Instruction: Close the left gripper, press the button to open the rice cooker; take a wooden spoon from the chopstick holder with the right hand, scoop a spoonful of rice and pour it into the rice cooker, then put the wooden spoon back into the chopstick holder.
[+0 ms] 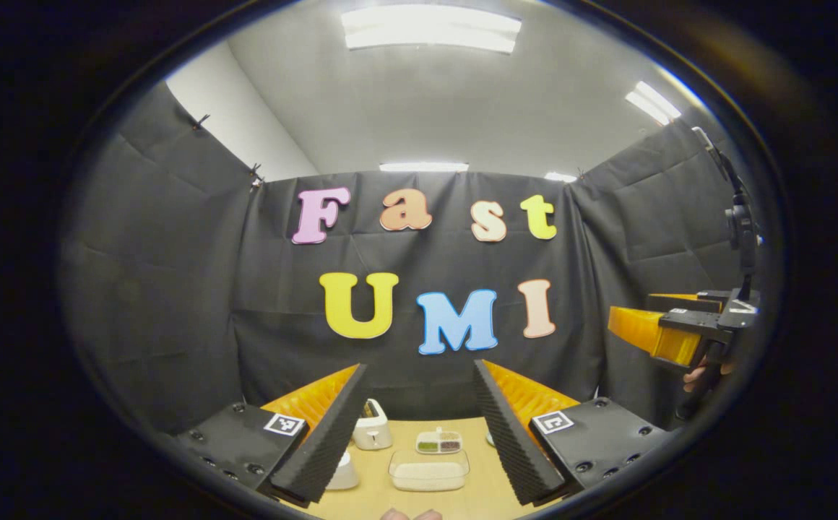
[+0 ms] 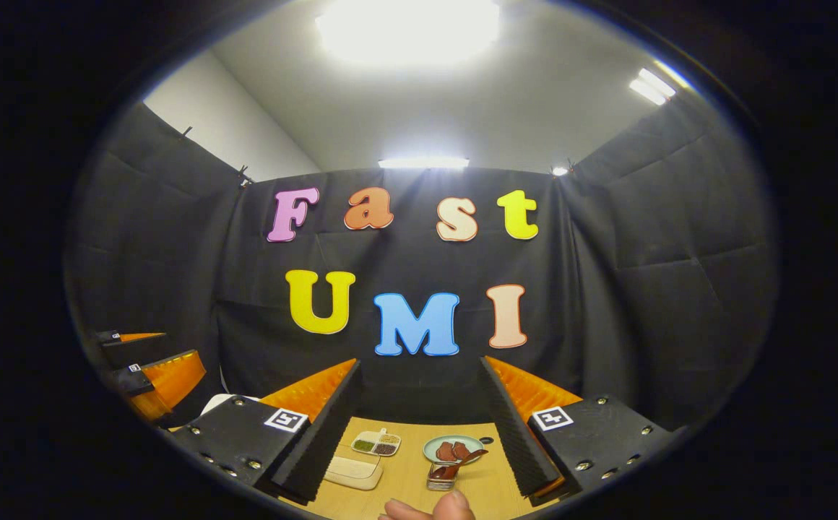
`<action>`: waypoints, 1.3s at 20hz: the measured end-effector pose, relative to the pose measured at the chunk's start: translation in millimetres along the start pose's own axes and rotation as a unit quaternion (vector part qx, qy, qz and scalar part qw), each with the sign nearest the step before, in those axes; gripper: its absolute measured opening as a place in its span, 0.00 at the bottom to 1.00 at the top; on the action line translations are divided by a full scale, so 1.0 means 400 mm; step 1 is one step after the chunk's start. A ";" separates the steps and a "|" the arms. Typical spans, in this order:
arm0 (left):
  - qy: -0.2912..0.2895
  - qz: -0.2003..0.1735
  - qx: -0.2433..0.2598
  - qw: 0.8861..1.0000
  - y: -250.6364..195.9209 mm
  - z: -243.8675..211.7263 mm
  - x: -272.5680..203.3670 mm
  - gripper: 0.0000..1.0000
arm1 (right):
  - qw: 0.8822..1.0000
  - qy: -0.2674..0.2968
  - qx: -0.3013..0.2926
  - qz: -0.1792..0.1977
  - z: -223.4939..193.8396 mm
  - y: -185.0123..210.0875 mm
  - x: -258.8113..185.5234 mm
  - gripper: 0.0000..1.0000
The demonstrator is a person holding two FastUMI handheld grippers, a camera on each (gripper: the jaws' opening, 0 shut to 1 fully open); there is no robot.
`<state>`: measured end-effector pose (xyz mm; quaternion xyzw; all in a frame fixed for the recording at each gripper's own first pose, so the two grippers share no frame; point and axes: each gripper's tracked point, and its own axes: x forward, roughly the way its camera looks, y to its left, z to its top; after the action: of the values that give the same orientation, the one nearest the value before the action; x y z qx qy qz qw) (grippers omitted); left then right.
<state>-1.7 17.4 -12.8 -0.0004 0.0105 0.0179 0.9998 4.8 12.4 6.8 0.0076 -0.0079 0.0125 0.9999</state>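
Note:
My left gripper is held high above the table, open, with nothing between its fingers. Below it stands a clear tub of white rice. A low white rounded appliance, probably the rice cooker, is half hidden by my left finger. My right gripper is open and empty too. Beneath it a small glass holder carries the wooden spoon, its handle leaning right. The rice tub lies to its left. Each gripper shows in the other's view: right gripper, left gripper.
A white toaster-like box and a divided dish of spices stand on the wooden table. A plate with brown pieces sits behind the spoon holder. Fingertips of a hand show at the bottom edge.

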 end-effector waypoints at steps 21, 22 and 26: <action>0.012 0.030 -0.017 0.999 0.186 -0.071 -0.066 0.98 | 1.000 -0.002 -0.027 -0.008 -0.002 0.128 -0.052 0.97; 0.017 0.032 -0.024 0.999 0.192 -0.079 -0.072 0.98 | 1.000 -0.001 -0.029 -0.006 -0.005 0.133 -0.053 0.97; 0.019 0.059 -0.029 0.998 0.220 -0.089 -0.066 0.99 | 0.999 0.005 -0.036 0.010 -0.024 0.138 -0.034 0.97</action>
<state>-32.1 104.4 -47.7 -0.0294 0.0290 0.0767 0.9962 -10.1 67.3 -2.1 -0.0283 -0.0038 0.0224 0.9993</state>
